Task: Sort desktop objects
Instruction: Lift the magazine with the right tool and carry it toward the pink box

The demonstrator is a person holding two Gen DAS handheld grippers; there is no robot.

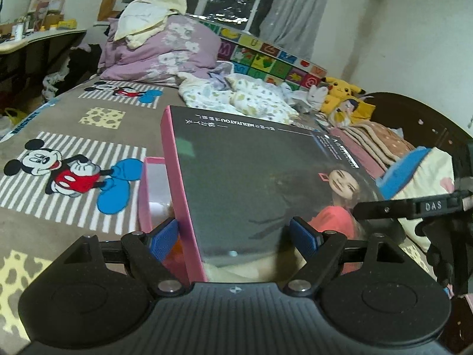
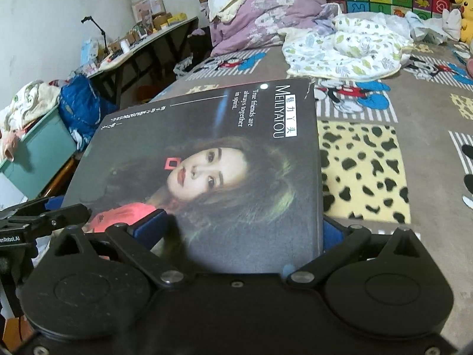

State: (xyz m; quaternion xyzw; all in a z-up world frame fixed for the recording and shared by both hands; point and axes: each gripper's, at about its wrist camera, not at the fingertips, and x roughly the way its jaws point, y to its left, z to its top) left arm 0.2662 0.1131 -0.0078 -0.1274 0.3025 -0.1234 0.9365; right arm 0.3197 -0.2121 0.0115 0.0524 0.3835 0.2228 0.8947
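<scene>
Box lid [image 1: 251, 183], long axis running away from both hand-held grippers: left [image 1: 236, 233] and right [image 2: 239, 230] each clamp its near edge, above the open pink box [image 1: 150, 189] lying just left on the bed [image 1: 74, 112].

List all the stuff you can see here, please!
lid: one, dark top with pink sides, held up between both grippers
box: one, pink, open, on the blanket under the lid's left edge
blanket: one, brown with mouse cartoons and spotted yellow squares, covers the bed
duvet: one, purple with flowers, piled at the far end
quilt: one, white with green leaves, crumpled mid-bed
mat: one, many-coloured squares, against the wall
plush toys: a few, mostly yellow, far right corner
desk: one, white top, cluttered, by the left wall
bin: one, teal, clothes on top
left gripper: black with blue pads, at the lid's left side
right gripper: black with blue pads, at the lid's right side
</scene>
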